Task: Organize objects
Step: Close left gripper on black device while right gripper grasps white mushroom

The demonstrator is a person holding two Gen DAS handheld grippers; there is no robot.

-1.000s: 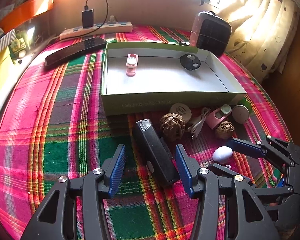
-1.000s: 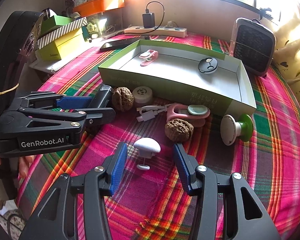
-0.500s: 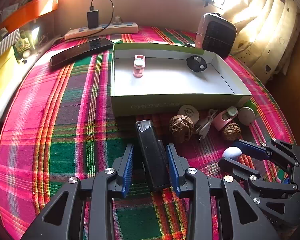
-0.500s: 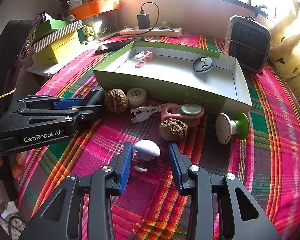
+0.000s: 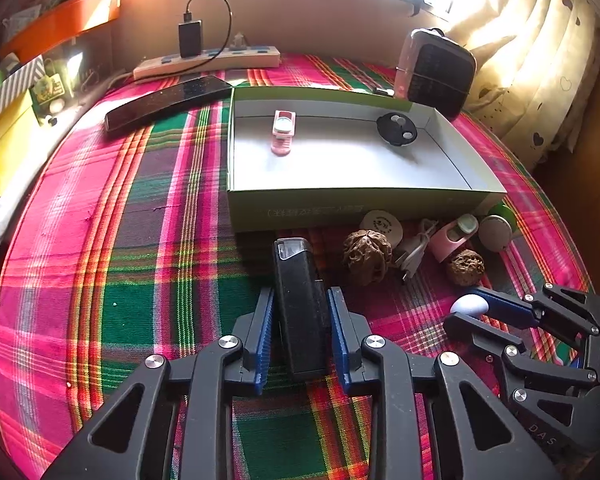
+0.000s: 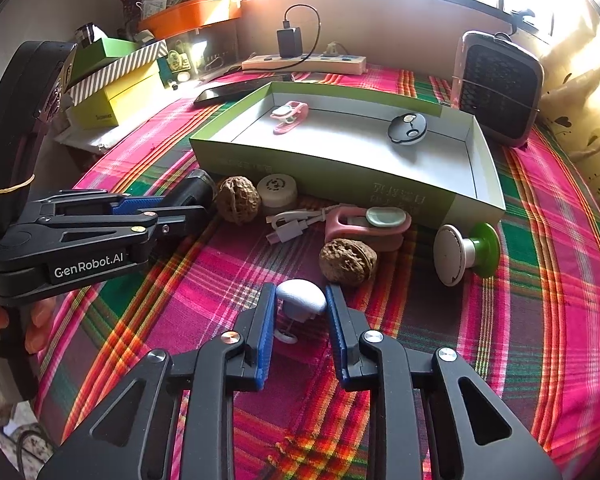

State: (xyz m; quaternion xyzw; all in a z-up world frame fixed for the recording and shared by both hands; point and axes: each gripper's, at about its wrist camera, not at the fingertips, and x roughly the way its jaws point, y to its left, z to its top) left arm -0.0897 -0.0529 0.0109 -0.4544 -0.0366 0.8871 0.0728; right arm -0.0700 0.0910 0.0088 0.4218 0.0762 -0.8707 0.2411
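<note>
Left wrist view: the left gripper (image 5: 300, 312) straddles a black rectangular device (image 5: 302, 304) lying on the plaid tablecloth (image 5: 140, 264), just in front of the shallow green box (image 5: 340, 212). Its jaws are closing, and the blue pads look to be touching the device's long sides. Faint pale lettering runs along the box's near wall, too blurred to read.

In the right wrist view the right gripper (image 6: 301, 300) has a small white mushroom-shaped knob (image 6: 301, 299) between its fingers; these jaws too are closing, both pads pressing the cap. The knob's stem points down to the cloth.

Beyond it lie a walnut (image 6: 348, 262), a pink clip device (image 6: 366, 224), a white cable (image 6: 296, 224), a second walnut (image 6: 237, 199), a white round cap (image 6: 278, 194) with a dark printed mark, and a white-and-green knob (image 6: 466, 250) on its side. All sit just outside the box's near wall, which carries pale characters I cannot read.

Inside the box are a pink clip (image 6: 290, 116) and a black round disc (image 6: 407, 129), well apart.

The left gripper's side reads "GenRobot.AI" in white. A yellow box (image 6: 116, 100) at the left bears small illegible print. At the back stand a power strip (image 6: 304, 63) with a black charger (image 6: 289, 40) plugged in, and a small heater (image 6: 498, 88).
</note>
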